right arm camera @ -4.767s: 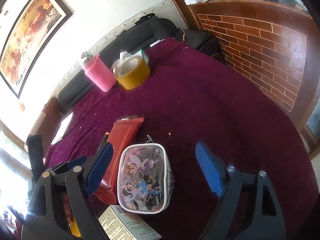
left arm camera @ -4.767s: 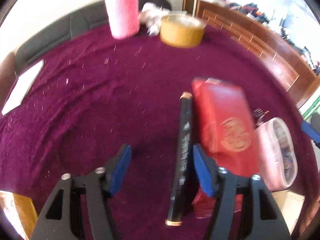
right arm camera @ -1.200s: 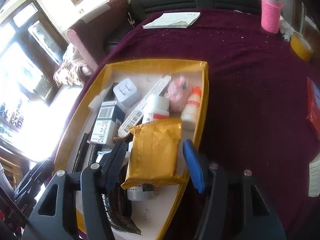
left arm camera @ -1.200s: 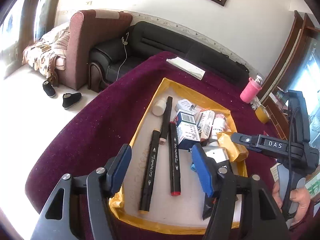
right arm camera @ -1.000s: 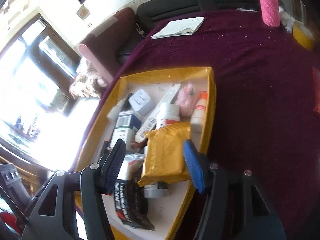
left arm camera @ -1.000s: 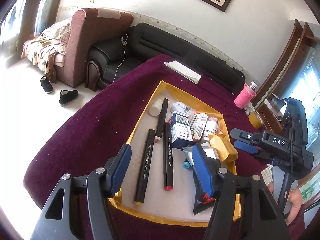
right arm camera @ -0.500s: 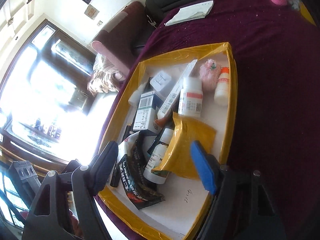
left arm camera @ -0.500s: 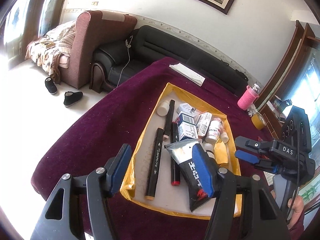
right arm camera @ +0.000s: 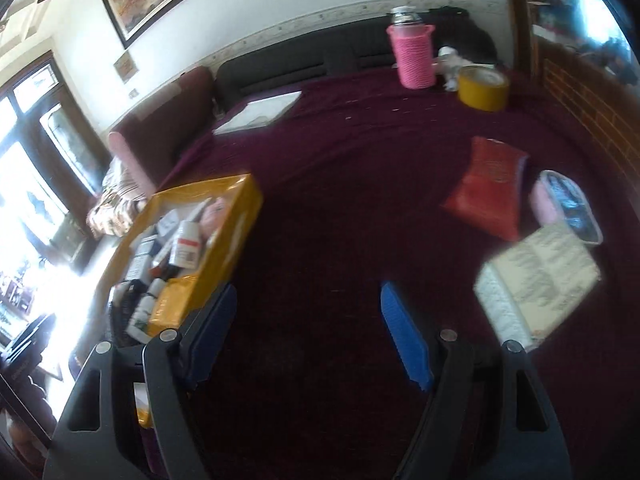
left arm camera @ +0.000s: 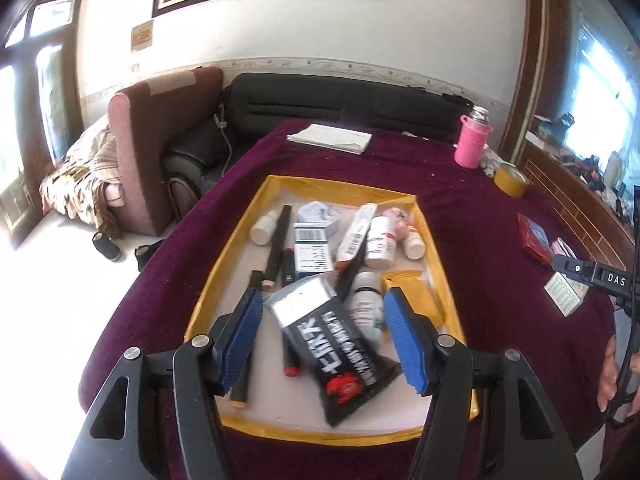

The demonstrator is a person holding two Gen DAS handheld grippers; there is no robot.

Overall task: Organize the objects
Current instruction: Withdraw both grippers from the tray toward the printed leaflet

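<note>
Your left gripper [left arm camera: 324,336] hangs spread above the black printed pouch [left arm camera: 340,354] in the yellow-rimmed tray [left arm camera: 434,246]; your right gripper [right arm camera: 308,334] is spread over maroon cloth [right arm camera: 352,184].

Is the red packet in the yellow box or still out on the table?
Out. The red packet lies flat on the purple cloth, well apart from the yellow box and beside the pink pouch.
</note>
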